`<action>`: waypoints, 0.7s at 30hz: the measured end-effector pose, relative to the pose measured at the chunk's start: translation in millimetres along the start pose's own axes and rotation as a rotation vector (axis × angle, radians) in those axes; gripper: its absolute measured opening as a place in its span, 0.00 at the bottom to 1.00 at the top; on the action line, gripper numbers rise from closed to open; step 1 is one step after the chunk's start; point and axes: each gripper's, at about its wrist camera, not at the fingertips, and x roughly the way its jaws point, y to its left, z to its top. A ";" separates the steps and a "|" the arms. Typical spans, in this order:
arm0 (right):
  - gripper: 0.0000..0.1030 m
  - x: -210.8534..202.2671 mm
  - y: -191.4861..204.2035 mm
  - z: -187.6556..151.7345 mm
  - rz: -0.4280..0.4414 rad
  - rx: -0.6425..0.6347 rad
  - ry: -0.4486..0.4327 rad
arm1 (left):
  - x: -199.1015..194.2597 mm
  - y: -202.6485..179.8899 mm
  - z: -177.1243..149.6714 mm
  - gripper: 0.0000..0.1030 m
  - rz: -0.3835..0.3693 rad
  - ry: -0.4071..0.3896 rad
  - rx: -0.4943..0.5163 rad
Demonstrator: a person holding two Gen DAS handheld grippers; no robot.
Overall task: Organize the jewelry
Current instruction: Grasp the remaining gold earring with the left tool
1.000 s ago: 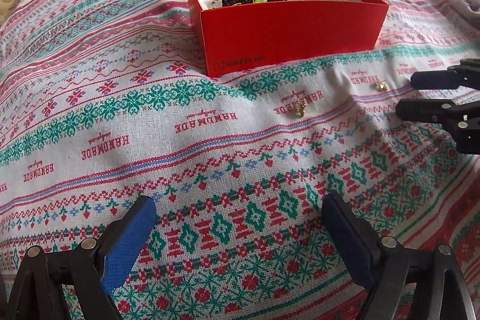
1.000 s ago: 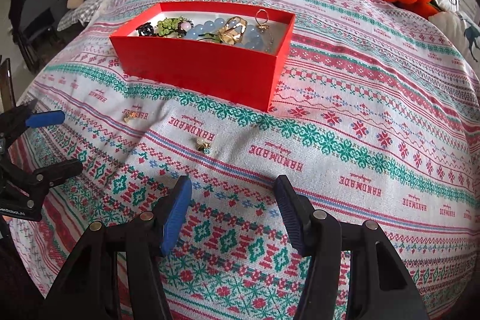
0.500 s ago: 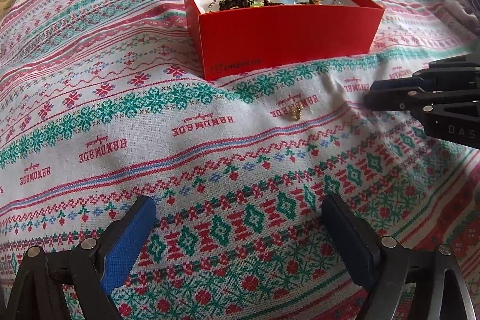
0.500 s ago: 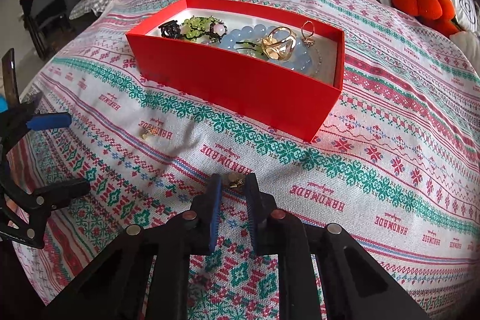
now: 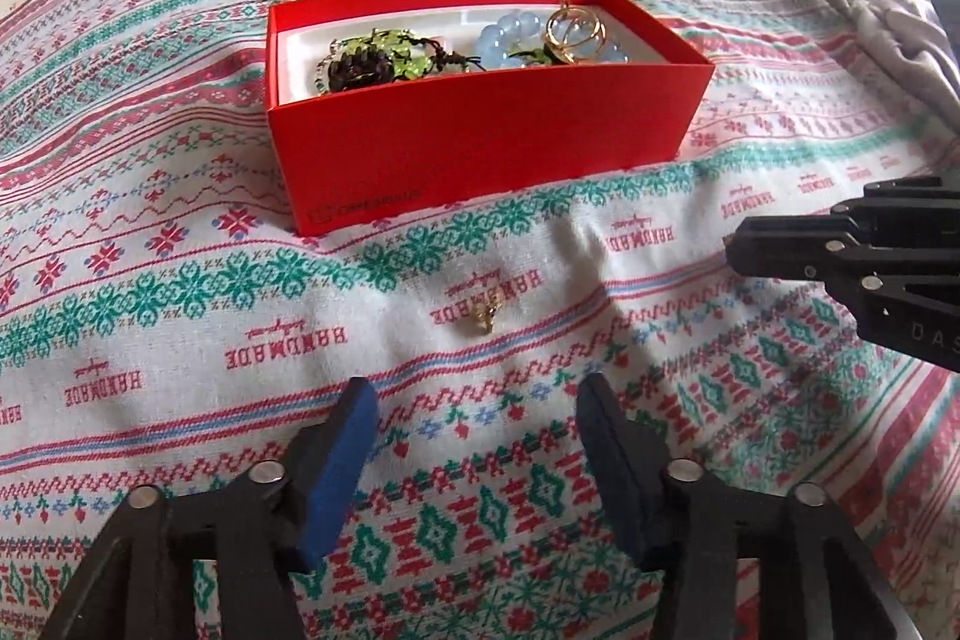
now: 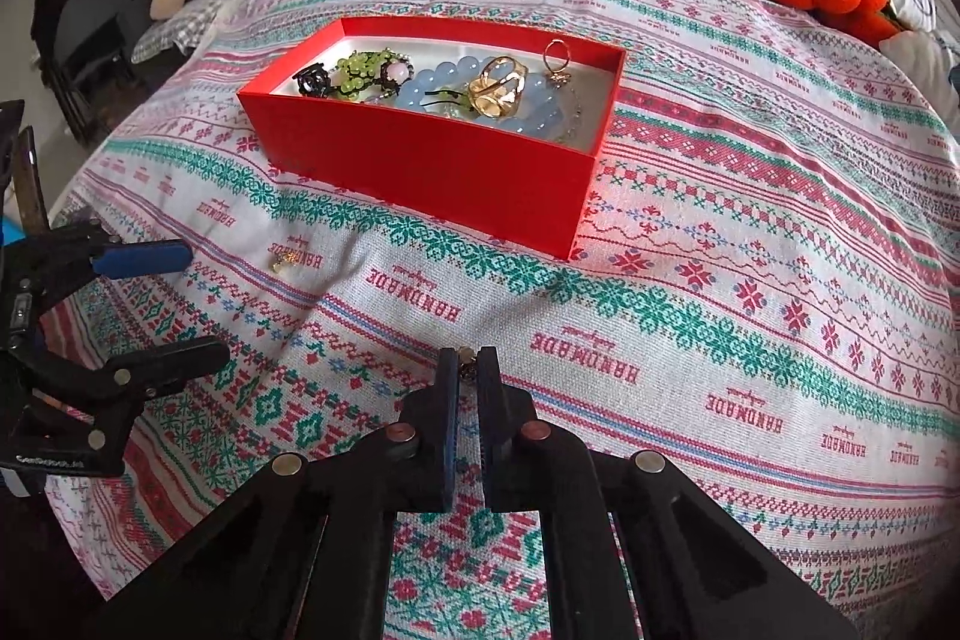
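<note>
Just in front of the red box (image 6: 420,160), on the patterned cloth (image 6: 720,280), I have my right gripper (image 6: 469,361) pinched nearly closed on a small gold earring (image 6: 467,363); only a glint of it shows at the fingertips, so I judge it caught rather than see it clearly. My left gripper (image 5: 480,418) hangs about half open with nothing in it, its jaws having just been closing, and a second small gold earring (image 5: 482,316) lies on the cloth between it and the box's near wall, not yet between the pads.

The step in hand, as I read it, is gathering the last loose pieces into the box. Next my right gripper needs to lift and carry over the near wall, then let go above the white lining. My left needs to come down further so the pads straddle the earring before closing.

The box is stiff glossy card, straight-sided and open-topped. Inside lie round, smooth pale blue beads (image 6: 444,85), a knobbly green bead cluster (image 6: 360,70), a chunky gold ring (image 6: 498,85) and a thin gold hoop (image 6: 558,58). The cloth is woven, soft and wrinkled, so a tiny metal piece could sink into a fold or slip from the padded fingers.
</note>
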 end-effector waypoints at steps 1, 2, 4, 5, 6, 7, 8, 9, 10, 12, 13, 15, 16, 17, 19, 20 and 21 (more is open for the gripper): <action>0.06 -2.7 -2.2 -2.4 0.002 0.003 -0.002 | 2.6 -0.1 2.2 0.44 -0.008 0.005 -0.009; 0.06 -4.8 -4.2 -3.9 0.004 0.006 -0.003 | 5.6 -0.4 4.2 0.42 -0.014 0.010 -0.017; 0.06 -8.0 -7.9 -7.1 0.008 0.012 -0.004 | 10.9 -2.0 7.1 0.38 -0.015 0.017 -0.024; 0.06 -9.6 -9.9 -8.9 0.010 0.015 -0.003 | 13.3 -3.4 8.4 0.34 -0.008 0.019 -0.021; 0.06 -10.7 -11.7 -10.2 0.011 0.016 -0.002 | 14.8 -5.1 8.9 0.32 0.000 0.019 -0.016; 0.06 -11.8 -12.8 -11.6 0.013 0.016 -0.002 | 16.5 -6.6 9.9 0.32 0.005 0.019 -0.013; 0.06 -12.7 -13.7 -12.7 0.015 0.017 -0.002 | 18.1 -7.8 10.9 0.30 0.010 0.021 -0.011; 0.06 -13.5 -14.7 -13.2 0.017 0.017 -0.001 | 19.7 -8.7 11.4 0.27 0.017 0.024 -0.009; 0.06 -14.1 -15.5 -13.5 0.018 0.017 -0.001 | 21.7 -9.7 12.9 0.25 0.024 0.026 -0.008; 0.06 -15.2 -16.8 -14.7 0.020 0.016 -0.002 | 24.5 -11.1 15.1 0.19 0.035 0.027 -0.005; 0.06 -15.8 -17.5 -15.4 0.020 0.015 -0.002 | 25.5 -11.9 16.1 0.17 0.040 0.027 -0.003; 0.06 -16.0 -17.4 -15.8 0.021 0.016 -0.002 | 27.2 -13.9 17.7 0.09 0.051 0.028 0.003; 0.06 -15.8 -16.8 -15.6 0.020 0.016 -0.001 | 27.5 -14.7 17.6 0.07 0.057 0.028 0.009; 0.06 -16.0 -17.0 -16.1 0.019 0.016 -0.001 | 27.9 -15.5 17.6 0.05 0.063 0.027 0.015; 0.06 -15.9 -16.7 -16.4 0.019 0.016 0.001 | 27.9 -16.9 17.7 0.05 0.070 0.024 0.026; 0.06 -15.8 -16.5 -16.5 0.018 0.015 0.002 | 27.8 -17.3 17.6 0.05 0.072 0.023 0.030; 0.06 -15.6 -16.2 -16.5 0.018 0.012 0.002 | 27.8 -17.5 17.9 0.04 0.072 0.021 0.031</action>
